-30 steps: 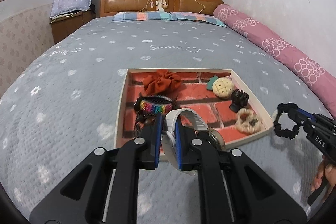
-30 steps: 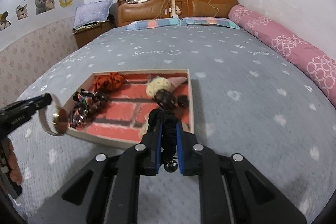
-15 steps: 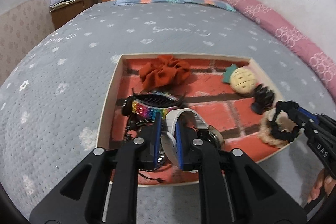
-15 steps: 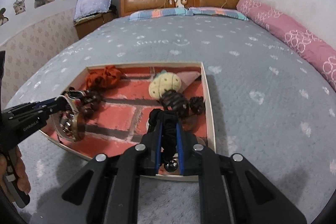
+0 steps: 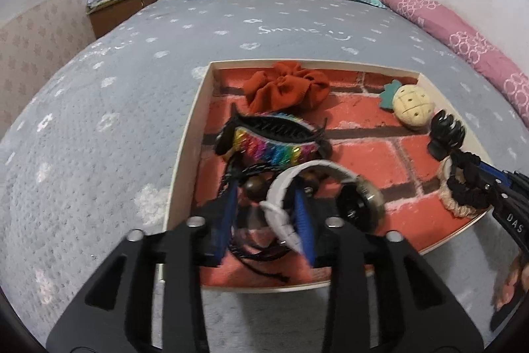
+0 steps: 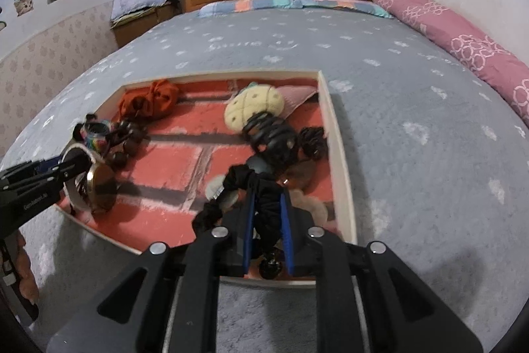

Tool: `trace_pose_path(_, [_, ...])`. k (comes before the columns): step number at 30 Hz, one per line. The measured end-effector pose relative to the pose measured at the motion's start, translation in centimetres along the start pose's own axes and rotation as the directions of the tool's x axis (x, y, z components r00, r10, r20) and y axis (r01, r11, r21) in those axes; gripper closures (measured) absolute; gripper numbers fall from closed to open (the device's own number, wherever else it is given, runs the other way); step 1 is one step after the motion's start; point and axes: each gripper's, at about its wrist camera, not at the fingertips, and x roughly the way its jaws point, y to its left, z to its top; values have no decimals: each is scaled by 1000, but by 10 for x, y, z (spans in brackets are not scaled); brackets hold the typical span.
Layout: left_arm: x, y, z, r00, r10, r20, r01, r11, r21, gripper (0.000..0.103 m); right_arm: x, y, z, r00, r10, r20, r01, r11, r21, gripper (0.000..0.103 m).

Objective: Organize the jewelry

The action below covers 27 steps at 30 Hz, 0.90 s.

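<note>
On the grey bedspread (image 5: pixel 99 108), a brick-print tray (image 5: pixel 185 148): left gripper (image 5: pixel 264 204) spread around a white-strapped watch (image 5: pixel 330 184); right gripper (image 6: pixel 267 207) pinching a black scrunchie (image 6: pixel 264 191).

Left claw (image 5: pixel 264 214) has spread open, freeing the watch (image 5: pixel 358 204) over the tray (image 5: pixel 185 154)

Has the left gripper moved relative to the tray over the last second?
Yes. The left gripper, holding the white-strapped watch, has advanced from the near rim of the tray to above its brick-patterned floor, and its fingers have spread.
</note>
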Motion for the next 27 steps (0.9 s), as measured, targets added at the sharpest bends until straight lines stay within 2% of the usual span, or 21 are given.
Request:
trace_pose_path(2, [1,4,-2,1000,4,-3,-4,1000,0,55,-1,0,0,1000,1,-1,-1,1000,1,84])
trace_pose_path(4, [-1,9,-3,1000,3,2,-3,1000,-11,44,-5,-1,1,1000,5,6,-5,1000,7,56])
trace_pose_path(5, [-3,11,-3,1000,6,9,-6,1000,-18,39,-9,-2,2,1000,7,19,-7,1000,7,48])
trace_pose_path(6, [-6,12,-3,1000,4,17,-3,1000,-22,29,-14,-2,3,999,8,35,-8,1000,5,41])
trace_pose_path(8, [-16,13,-2,999,-9,37,10,1000,-23,23,-24,-2,5,999,4,53,-4,1000,4,38])
trace_pose_path(10, [-26,12,0,999,-1,53,1,1000,-15,14,-32,-2,7,998,-2,64,1,1000,4,30])
trace_pose_path(11, [-31,11,0,998,-2,60,3,1000,-12,12,-38,-2,8,997,-14,73,14,1000,0,30])
trace_pose_path(13, [-46,10,0,996,-1,84,1,1000,-6,5,-51,-1,7,996,-25,88,25,1000,-2,18])
trace_pose_path(18, [-90,12,-12,993,-6,119,6,1000,1,5,-87,3,-6,993,-26,118,26,1000,3,18])
trace_pose_path(19, [-97,13,-15,992,-3,125,2,1000,3,5,-93,4,-9,992,-27,122,26,1000,5,14])
trace_pose_path(21, [-117,14,-26,990,11,141,-12,1000,5,5,-112,6,-20,989,-41,141,40,999,11,8])
trace_pose_path(27, [-168,17,-64,983,3,185,5,999,-42,5,-157,16,-59,983,-40,179,38,999,16,8])
